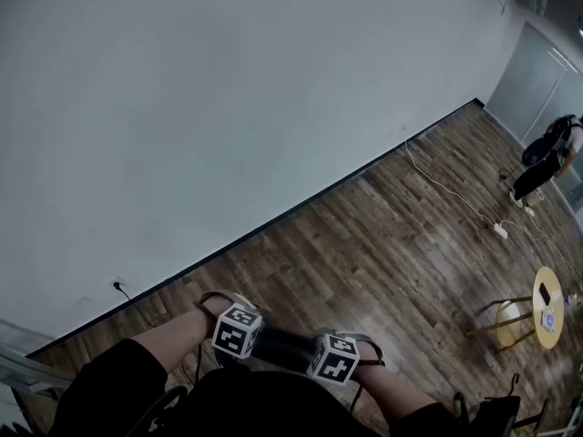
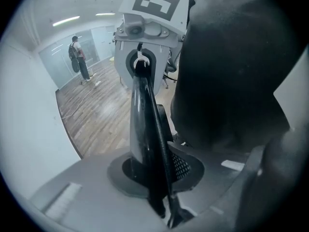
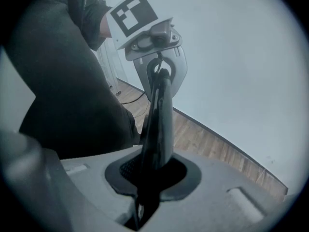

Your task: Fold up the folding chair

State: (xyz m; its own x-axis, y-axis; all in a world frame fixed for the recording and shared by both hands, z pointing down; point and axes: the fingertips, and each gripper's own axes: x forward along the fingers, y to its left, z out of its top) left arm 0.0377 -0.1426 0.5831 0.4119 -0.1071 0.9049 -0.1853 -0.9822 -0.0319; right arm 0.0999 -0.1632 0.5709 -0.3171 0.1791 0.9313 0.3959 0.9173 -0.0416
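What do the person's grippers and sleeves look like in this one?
The left gripper and right gripper have pale grey bodies with dark round insets; each carries a white cube with black square markers. The person wears black sleeves.

Folding chair (image 1: 282, 346): black, thin edge-on panel, clamped at ends by left gripper (image 2: 161, 199), right gripper (image 3: 145, 190).

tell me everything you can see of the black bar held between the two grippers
The black bar is narrow, smooth and glossy, like plastic or painted metal. It spans the gap between the left gripper and the right gripper, and each gripper's jaws are closed on one end of it. Both gripper views show it edge-on. It is held clear of the wood floor, and only the jaws visibly touch it. Whether it is part of a chair cannot be told.
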